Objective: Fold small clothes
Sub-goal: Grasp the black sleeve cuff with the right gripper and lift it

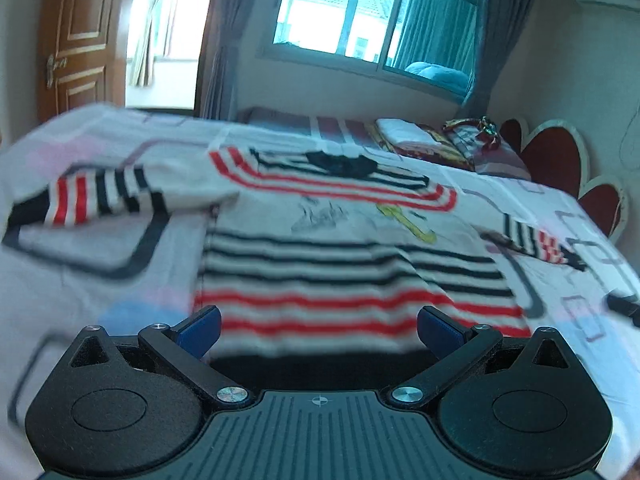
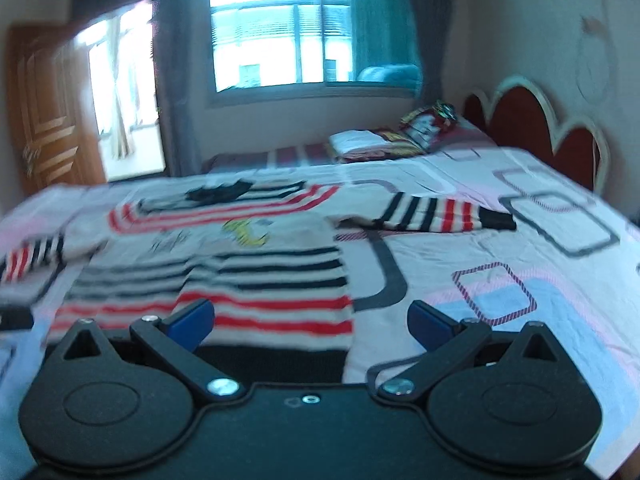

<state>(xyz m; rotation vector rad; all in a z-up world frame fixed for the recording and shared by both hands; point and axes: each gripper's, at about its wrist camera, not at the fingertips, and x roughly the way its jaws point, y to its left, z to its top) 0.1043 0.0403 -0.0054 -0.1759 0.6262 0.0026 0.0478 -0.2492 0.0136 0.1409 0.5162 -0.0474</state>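
Note:
A small white sweater (image 1: 340,248) with black and red stripes and a black hem lies flat on the bed, sleeves spread left (image 1: 96,196) and right (image 1: 536,240). It also shows in the right wrist view (image 2: 224,276), with its right sleeve (image 2: 436,212) stretched out. My left gripper (image 1: 319,330) is open and empty, just above the hem near its middle. My right gripper (image 2: 311,320) is open and empty, over the hem's right corner. Both views are blurred.
The bed sheet (image 2: 520,280) is white with pink, blue and grey squares. Folded bedding (image 2: 384,140) and a pillow lie at the far end by the red headboard (image 2: 532,128). A window (image 1: 360,20) and a wooden door (image 1: 76,40) stand beyond the bed.

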